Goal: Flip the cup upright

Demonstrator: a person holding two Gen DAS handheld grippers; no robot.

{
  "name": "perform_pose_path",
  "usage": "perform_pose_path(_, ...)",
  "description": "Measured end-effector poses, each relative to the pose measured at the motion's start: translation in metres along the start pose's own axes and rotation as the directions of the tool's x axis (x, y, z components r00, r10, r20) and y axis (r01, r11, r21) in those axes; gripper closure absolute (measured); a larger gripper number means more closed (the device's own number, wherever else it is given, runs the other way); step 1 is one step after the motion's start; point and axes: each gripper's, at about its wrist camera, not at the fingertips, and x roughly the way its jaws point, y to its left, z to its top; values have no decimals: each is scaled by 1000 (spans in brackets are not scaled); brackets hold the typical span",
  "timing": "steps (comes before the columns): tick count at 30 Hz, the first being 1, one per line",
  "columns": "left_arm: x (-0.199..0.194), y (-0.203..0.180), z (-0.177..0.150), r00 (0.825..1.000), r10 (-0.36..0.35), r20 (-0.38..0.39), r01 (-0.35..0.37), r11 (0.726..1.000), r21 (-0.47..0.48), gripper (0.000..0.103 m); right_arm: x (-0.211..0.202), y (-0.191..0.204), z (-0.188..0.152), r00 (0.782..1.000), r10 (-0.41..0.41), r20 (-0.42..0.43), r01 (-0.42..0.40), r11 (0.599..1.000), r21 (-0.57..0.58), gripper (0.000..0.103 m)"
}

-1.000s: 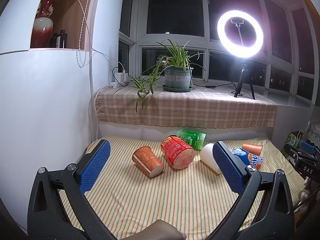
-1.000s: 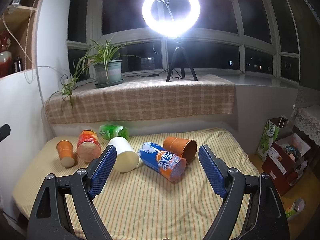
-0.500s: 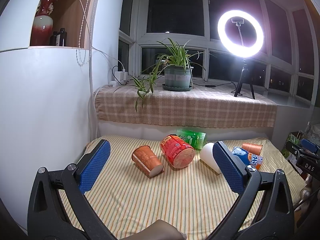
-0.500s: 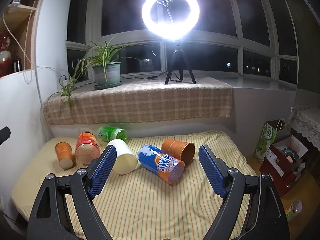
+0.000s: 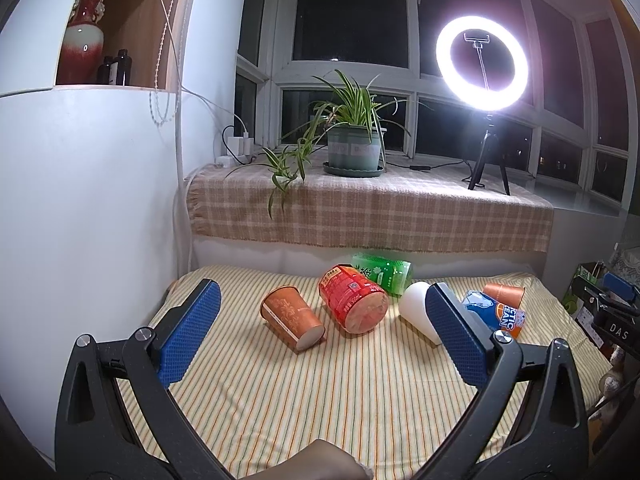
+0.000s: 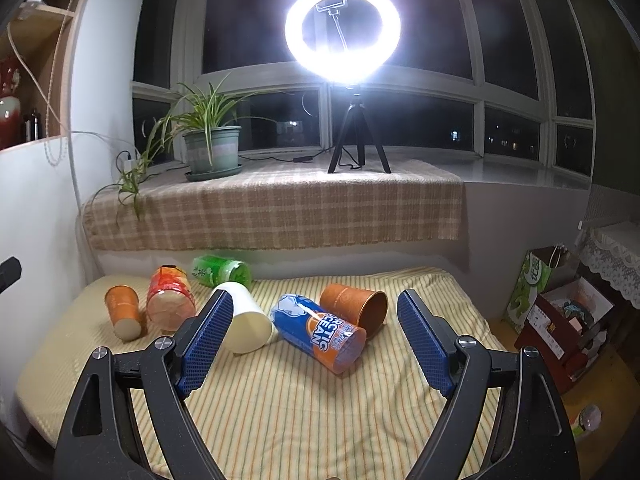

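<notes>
Between the blue pads of the right gripper [image 6: 310,338], which are held wide apart with nothing pinched, two fallen cups are framed: a blue-and-orange printed cup [image 6: 320,334] and, just behind it, a plain orange cup [image 6: 354,306]. The printed cup is laid on its side with its long axis running diagonally, its mouth turned toward the camera and to the right, its base away and to the left. The plain orange cup is also on its side, its open mouth turned to the right. A white cup [image 6: 246,322] is partly hidden behind the left finger of this gripper, its wider end toward the camera.

The fingers of the left gripper [image 5: 320,336] are likewise spread and empty. Ahead of them a brown-orange paper cup [image 5: 292,316] is seen on its side, narrow base toward the camera and rim pointing away and left; beside it, touching or nearly so, a red printed cup [image 5: 354,304] lies with one round end toward the lens. A green bottle-like container [image 5: 382,274] rests behind these, by the wall.

All of them are spread on a striped cloth covering the bed [image 6: 280,412]. No cup is touched yet. Which cup is meant cannot be told; the printed cup is judged nearest the right fingers, the brown-orange one nearest the left, so a forward reach and a closing across the short axis would be called for.
</notes>
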Motion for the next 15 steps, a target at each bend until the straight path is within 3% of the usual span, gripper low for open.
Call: perform_pose_path(15, 14, 7, -4, 999, -6, -31, 5, 1000, -16, 0, 11, 6, 0, 1000, 4, -9, -5, 1000, -13, 19)
